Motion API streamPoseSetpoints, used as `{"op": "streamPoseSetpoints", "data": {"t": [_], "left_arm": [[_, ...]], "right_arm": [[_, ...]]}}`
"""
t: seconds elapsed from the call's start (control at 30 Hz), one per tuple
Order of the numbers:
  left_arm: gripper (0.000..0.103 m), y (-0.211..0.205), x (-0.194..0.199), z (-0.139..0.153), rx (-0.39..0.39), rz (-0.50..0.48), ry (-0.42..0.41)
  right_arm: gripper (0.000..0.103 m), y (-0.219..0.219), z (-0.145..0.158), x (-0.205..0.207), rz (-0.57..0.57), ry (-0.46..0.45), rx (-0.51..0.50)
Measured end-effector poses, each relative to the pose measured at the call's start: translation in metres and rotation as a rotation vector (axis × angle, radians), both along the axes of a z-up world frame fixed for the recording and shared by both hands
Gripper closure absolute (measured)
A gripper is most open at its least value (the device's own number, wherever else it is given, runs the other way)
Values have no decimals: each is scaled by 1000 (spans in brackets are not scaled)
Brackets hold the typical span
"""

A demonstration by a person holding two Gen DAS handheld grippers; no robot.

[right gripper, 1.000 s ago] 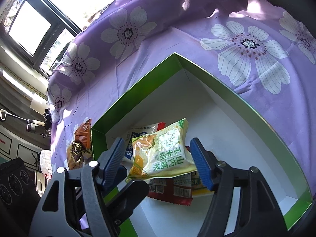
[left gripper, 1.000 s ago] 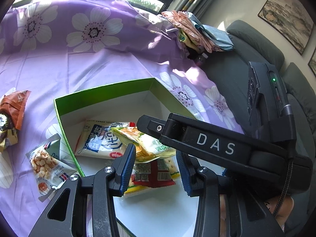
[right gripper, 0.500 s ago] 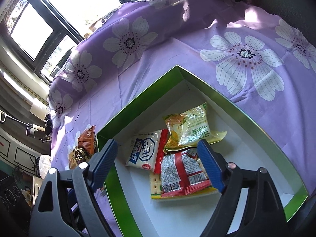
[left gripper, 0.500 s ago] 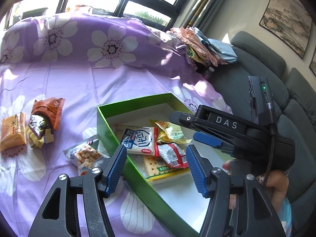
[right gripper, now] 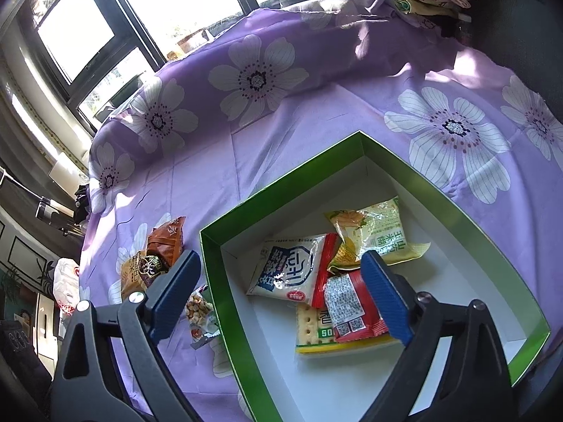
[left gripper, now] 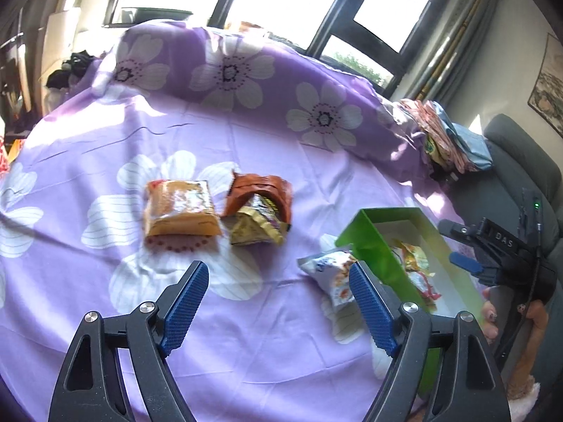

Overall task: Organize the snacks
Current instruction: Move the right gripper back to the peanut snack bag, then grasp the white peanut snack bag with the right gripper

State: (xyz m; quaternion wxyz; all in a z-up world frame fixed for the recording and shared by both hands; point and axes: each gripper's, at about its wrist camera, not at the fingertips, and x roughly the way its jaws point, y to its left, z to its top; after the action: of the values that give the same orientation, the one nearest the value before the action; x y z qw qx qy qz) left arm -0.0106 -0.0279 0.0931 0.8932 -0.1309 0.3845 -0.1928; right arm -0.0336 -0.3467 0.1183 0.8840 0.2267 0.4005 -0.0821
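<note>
A green box with a white inside holds several snack packs: a white-blue pack, a yellow-green pack, a red pack on a cracker pack. My right gripper is open and empty above the box. My left gripper is open and empty over the purple cloth. Ahead of it lie an orange pack, a brown-red pack over a gold pack, and a puff-ball pack against the box's wall.
A purple flowered cloth covers the surface. Folded fabrics are piled at the far right by a grey sofa. Windows stand behind. The right gripper shows beyond the box in the left wrist view.
My left gripper has pulled back and swung left from over the box to over the loose packs. My right gripper has let go of the yellow-green pack, which now lies in the box, and has risen.
</note>
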Motion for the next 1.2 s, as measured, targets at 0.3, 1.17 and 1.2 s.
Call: {"op": "streamPoseSetpoints", "data": {"t": [0.3, 1.17, 1.2], "left_arm": [[21, 67, 18, -38, -54, 205, 73], [21, 79, 22, -52, -43, 241, 188], [21, 78, 22, -53, -41, 240, 190]], "right_arm": [[10, 47, 14, 5, 111, -55, -36], [39, 151, -65, 52, 272, 251, -497], [38, 148, -66, 52, 262, 259, -507]]}}
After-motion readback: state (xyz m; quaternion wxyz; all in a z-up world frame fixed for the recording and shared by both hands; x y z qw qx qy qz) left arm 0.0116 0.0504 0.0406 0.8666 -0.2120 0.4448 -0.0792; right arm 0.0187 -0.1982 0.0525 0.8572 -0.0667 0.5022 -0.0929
